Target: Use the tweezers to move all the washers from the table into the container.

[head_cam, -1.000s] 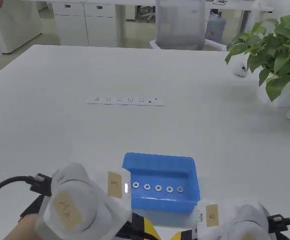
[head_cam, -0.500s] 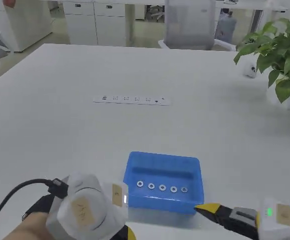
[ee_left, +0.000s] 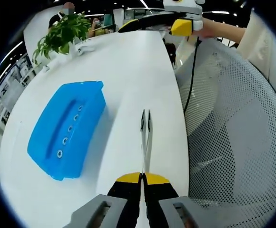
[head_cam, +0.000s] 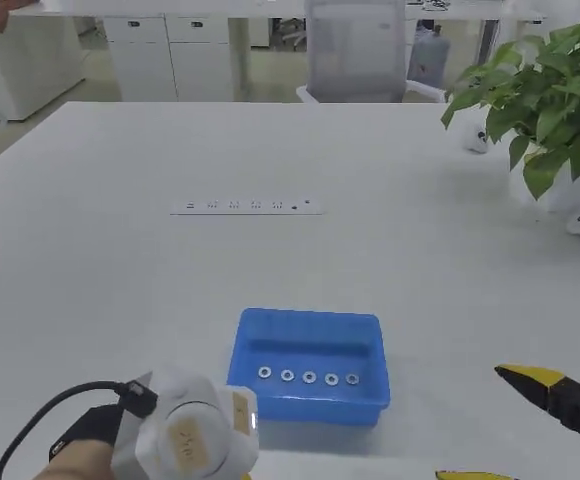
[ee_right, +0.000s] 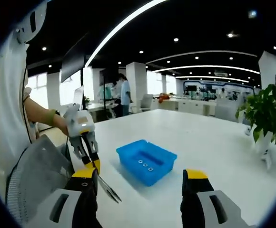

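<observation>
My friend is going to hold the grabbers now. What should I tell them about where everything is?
Left gripper: shut on the tweezers; their tips look empty.
Right gripper: open, holding nothing.
Container: blue, on the table in front of both grippers.
Done: five washers lie in a row inside it; every washer I can see is there.
Left: probably just a look round the table for strays, then put the tweezers down.
</observation>
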Demonstrator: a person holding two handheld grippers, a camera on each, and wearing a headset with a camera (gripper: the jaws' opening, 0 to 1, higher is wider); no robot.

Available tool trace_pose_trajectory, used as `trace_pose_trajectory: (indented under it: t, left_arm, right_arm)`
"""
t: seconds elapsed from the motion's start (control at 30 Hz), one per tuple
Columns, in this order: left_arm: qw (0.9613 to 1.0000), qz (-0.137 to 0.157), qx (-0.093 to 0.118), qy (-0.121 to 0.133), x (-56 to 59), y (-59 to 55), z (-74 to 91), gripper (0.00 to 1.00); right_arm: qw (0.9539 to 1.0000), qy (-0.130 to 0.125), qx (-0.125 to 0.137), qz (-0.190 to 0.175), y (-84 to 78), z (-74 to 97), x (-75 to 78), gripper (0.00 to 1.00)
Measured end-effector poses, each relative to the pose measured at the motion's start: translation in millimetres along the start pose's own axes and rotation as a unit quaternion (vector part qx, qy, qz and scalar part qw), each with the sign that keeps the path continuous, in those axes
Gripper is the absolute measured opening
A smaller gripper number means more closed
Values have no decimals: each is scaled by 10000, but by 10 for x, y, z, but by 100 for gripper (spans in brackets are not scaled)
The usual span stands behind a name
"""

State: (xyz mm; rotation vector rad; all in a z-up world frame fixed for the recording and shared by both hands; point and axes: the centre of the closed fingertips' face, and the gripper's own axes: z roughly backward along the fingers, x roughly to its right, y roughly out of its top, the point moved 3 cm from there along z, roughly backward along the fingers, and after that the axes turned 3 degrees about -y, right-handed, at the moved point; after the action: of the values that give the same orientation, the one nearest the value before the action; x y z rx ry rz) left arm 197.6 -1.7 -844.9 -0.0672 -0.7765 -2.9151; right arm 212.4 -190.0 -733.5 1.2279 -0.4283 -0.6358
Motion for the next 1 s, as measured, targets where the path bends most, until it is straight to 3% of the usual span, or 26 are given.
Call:
trace_pose_trajectory:
  t: [0.3,0.4,0.53,0.6,0.7,0.77,0.8,0.83,0.87,0.9,0.93,0.97,1.0]
  left_arm:
    - [9999,104,-74,-47,11,-38,-43,0]
    - [9996,264,-25,96,-12,-69,-17,0]
    - [9957,694,354,503,-19,-111,150,1]
    - [9912,902,593,769,-29,-124,268,7]
    - [9759,1309,1241,1229,-37,-114,510,19]
    - [9573,1506,1856,1625,-52,-85,702,29]
    - [9440,1671,2215,1787,-49,-81,813,33]
    - [9355,1779,2378,1913,-45,-96,878,35]
    - [9225,1853,2619,2148,-43,-114,983,38]
    - [9135,1922,2747,2304,-47,-126,1038,43]
    - [9019,2037,2909,2458,-45,-136,1104,48]
    - [8872,2146,3105,2652,-34,-139,1186,54]
    - [8691,2251,3329,2885,-32,-151,1283,59]
  right_arm:
    - [9996,-135,206,-146,52,36,-13,69]
    - [9994,-153,251,-206,49,46,3,69]
    - [9986,-257,318,-350,42,67,36,70]
    - [9982,-282,347,-396,47,69,43,72]
    - [9979,-315,351,-450,36,71,64,75]
    - [9978,-426,319,-400,22,74,92,78]
    - [9977,-477,292,-373,13,76,99,80]
    - [9978,-487,277,-345,9,73,96,83]
    - [9978,-526,242,-308,0,67,105,85]
    - [9978,-556,222,-277,-3,64,110,87]
    - [9978,-596,197,-233,-5,61,118,88]
    - [9975,-664,178,-178,-3,60,131,90]
    - [9972,-715,164,-137,0,60,141,91]
